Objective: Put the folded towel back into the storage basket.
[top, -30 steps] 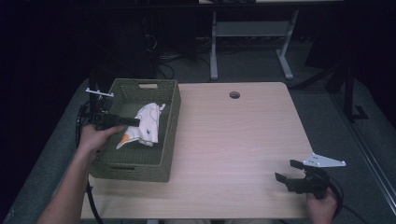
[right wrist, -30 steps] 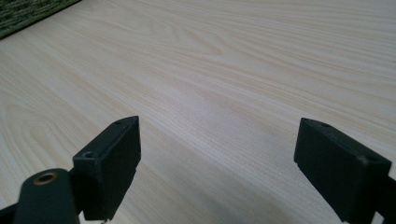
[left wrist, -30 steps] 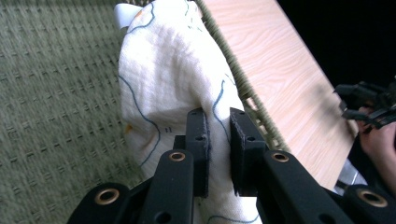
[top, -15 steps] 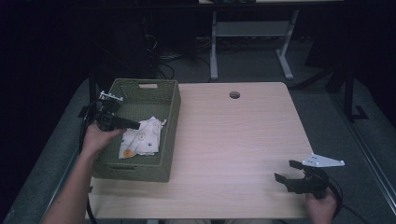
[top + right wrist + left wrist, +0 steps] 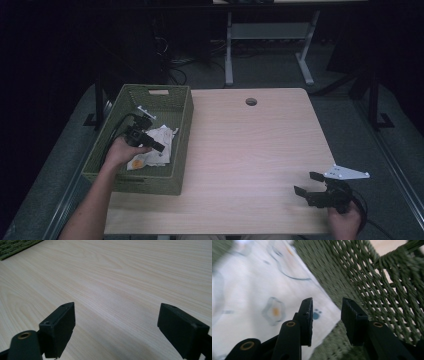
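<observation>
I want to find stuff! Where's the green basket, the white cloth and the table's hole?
green basket (image 5: 182, 107): high view, right rim.
white cloth (image 5: 161, 136): high view, its middle.
hole (image 5: 251, 101): high view, its centre.

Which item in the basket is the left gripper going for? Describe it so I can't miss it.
On the light wooden table, find the green woven basket at its left edge. Inside lies a crumpled white cloth with orange and grey prints, the only pale thing against the green weave.

White cloth (image 5: 257, 290) with orange-centred flowers; green woven basket (image 5: 180, 107); black tongs.
</observation>
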Demonstrator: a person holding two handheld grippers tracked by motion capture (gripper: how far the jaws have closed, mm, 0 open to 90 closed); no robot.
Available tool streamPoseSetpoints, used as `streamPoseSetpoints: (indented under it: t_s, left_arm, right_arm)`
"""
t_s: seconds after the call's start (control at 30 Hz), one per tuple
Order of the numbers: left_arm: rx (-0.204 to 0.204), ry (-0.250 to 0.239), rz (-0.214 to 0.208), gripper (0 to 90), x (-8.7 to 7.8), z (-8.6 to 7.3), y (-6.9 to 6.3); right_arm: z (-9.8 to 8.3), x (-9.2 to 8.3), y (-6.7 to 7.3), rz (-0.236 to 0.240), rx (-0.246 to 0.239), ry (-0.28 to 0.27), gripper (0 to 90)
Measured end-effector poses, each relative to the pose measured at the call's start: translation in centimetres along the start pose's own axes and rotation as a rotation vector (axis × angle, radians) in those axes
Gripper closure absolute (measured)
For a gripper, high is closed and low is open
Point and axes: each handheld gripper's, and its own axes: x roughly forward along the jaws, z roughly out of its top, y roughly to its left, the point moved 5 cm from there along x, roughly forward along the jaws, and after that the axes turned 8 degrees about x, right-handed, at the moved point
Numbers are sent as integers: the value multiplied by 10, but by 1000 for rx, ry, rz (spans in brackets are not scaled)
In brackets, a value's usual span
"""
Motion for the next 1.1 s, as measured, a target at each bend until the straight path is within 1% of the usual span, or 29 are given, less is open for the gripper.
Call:
streamPoseSetpoints:
  t_s: [0.03, 0.07, 0.17, 0.27, 0.3, 0.37, 0.4, 0.47, 0.53, 0.6, 0.67, 0.73, 0.8, 0.83, 0.87, 0.9, 0.93, 1.0, 1.1]
  left_arm:
    - [-1, 14, 0, 626, 4, 1, 0]
    - [-2, 42, -2, 628, 11, 3, -1]
    - [-6, 82, 10, 631, 24, 4, 0]
    - [-9, 131, 44, 630, 35, 1, 3]
    - [-9, 137, 54, 633, 38, 0, 3]
    - [-9, 133, 69, 663, 38, 0, 3]
    - [-7, 138, 79, 704, 38, 0, 4]
    - [-22, 144, 82, 775, 37, -1, 6]
    - [-14, 152, 88, 860, 37, -1, 5]
    - [-15, 161, 88, 887, 35, -1, 5]
    - [-6, 170, 71, 894, 32, -1, 3]
    - [-8, 161, 51, 894, 28, -2, 0]
    - [-1, 157, -15, 889, 26, -5, -4]
    - [10, 172, -38, 879, 26, -7, -5]
    - [20, 171, -36, 846, 26, -8, -6]
    - [19, 161, -27, 786, 24, -8, -5]
    - [3, 130, -25, 782, 20, -9, -4]
    - [-11, 89, -28, 761, 13, -9, -4]
    - [-11, 51, -22, 751, 2, -10, -4]
  right_arm:
    - [0, 0, 0, -2, 1, 2, 143]
    - [0, 1, -1, -2, 0, 4, 143]
    - [0, 1, -1, -1, 0, 4, 143]
    - [0, 0, -2, 0, 1, 3, 143]
    - [0, 0, -2, 2, 3, 3, 143]
    - [0, 0, -2, 2, 3, 1, 143]
    - [0, 0, -2, 3, 1, 0, 143]
    - [0, -1, -1, 3, 1, -3, 143]
    - [1, -1, -1, 4, -4, -5, 143]
    - [1, -1, 0, 4, -6, -5, 143]
    - [1, -1, 0, 5, -8, -5, 143]
    - [1, -1, 1, 7, -12, -4, 143]
    - [1, -1, 1, 9, -14, -3, 143]
    - [1, -1, 1, 10, -15, -3, 143]
    - [1, -1, 1, 11, -16, -4, 143]
    - [1, -2, 1, 13, -16, -5, 143]
    - [1, -2, 1, 14, -16, -6, 142]
    - [1, -2, 1, 16, -16, -7, 143]
    - [2, -2, 2, 19, -20, -6, 143]
